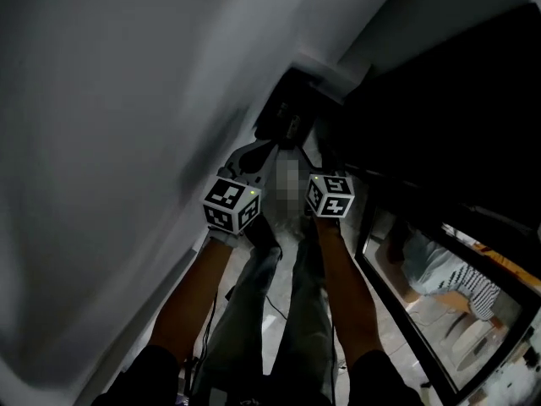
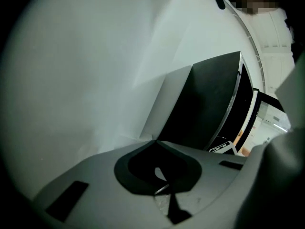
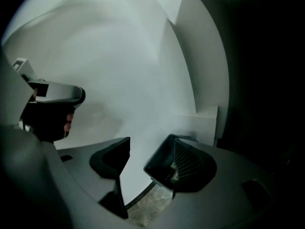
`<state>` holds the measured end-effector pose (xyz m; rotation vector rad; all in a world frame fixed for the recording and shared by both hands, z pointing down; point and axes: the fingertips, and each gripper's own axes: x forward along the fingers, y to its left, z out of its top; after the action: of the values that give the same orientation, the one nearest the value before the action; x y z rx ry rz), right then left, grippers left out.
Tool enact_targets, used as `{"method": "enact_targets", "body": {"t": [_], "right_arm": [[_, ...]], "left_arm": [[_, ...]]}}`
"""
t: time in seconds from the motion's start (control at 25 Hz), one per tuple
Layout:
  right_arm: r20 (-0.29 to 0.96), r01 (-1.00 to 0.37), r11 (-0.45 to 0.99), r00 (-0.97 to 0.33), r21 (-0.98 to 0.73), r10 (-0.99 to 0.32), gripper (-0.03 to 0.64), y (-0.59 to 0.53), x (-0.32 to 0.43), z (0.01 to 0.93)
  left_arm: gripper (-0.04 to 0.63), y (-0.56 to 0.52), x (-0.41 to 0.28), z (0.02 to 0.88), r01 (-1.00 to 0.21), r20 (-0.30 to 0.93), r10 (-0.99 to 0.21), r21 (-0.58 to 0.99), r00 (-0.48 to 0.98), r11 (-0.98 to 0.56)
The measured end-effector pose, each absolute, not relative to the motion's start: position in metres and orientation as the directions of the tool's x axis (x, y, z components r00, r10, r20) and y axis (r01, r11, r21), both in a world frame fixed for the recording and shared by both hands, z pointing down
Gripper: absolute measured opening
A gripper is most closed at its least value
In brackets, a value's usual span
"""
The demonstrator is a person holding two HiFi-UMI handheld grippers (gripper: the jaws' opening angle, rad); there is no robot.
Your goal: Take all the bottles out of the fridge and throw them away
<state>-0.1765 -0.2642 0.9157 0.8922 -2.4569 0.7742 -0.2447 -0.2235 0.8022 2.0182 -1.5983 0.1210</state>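
The left gripper is held clenched, with its jaws pressed together and nothing caught between them. The right gripper is held released, its jaws set apart around empty air. Through that gap only a white wall and a strip of stone-patterned floor are seen. The two grippers are carried side by side and close together, with their marker cubes turned up towards the head view. The white wall is faced by both. A dark cabinet is seen ahead and to the right of the left gripper. As for the bottles, none can be made out in any view — the space near the right gripper's far side is lost in darkness
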Motion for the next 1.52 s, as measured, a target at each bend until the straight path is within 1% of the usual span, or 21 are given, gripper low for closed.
{"method": "enact_targets", "body": {"t": [0.12,0.28,0.4,0.48,0.68,0.92,1.08,1.52], "right_arm": [[0.520,-0.672,0.661,-0.717,-0.335,-0.465,0.258,-0.244,-0.167,0.874],[0.503,-0.678,0.676,-0.708,-0.288,-0.496,0.128,-0.213,-0.161,0.804],[0.472,-0.689,0.687,-0.697,-0.231,-0.540,0.042,-0.208,-0.157,0.749],[0.453,-0.690,0.691,-0.697,-0.215,-0.555,0.009,-0.199,-0.150,0.712],[0.417,-0.681,0.695,-0.715,-0.231,-0.561,0.008,-0.167,-0.125,0.629],[0.373,-0.701,0.676,-0.704,-0.227,-0.604,0.008,-0.130,-0.066,0.556],[0.337,-0.720,0.655,-0.690,-0.231,-0.640,0.008,-0.100,-0.017,0.519],[0.280,-0.761,0.626,-0.646,-0.169,-0.710,0.008,-0.008,0.100,0.441]], "left_arm": [[0.006,-0.210,-0.233,0.780,-0.923,0.404,-0.865,0.355,0.298,-0.152],[0.006,-0.185,-0.228,0.732,-0.919,0.402,-0.861,0.358,0.311,-0.165],[0.006,-0.179,-0.225,0.692,-0.915,0.371,-0.868,0.351,0.329,-0.196],[0.006,-0.170,-0.217,0.664,-0.915,0.362,-0.868,0.342,0.339,-0.215],[0.006,-0.139,-0.183,0.598,-0.907,0.342,-0.864,0.335,0.370,-0.255],[0.006,-0.110,-0.122,0.536,-0.887,0.287,-0.863,0.339,0.415,-0.314],[0.006,-0.082,-0.086,0.496,-0.873,0.243,-0.862,0.335,0.444,-0.355],[0.006,0.012,-0.016,0.424,-0.872,0.212,-0.862,0.292,0.461,-0.394]]}}
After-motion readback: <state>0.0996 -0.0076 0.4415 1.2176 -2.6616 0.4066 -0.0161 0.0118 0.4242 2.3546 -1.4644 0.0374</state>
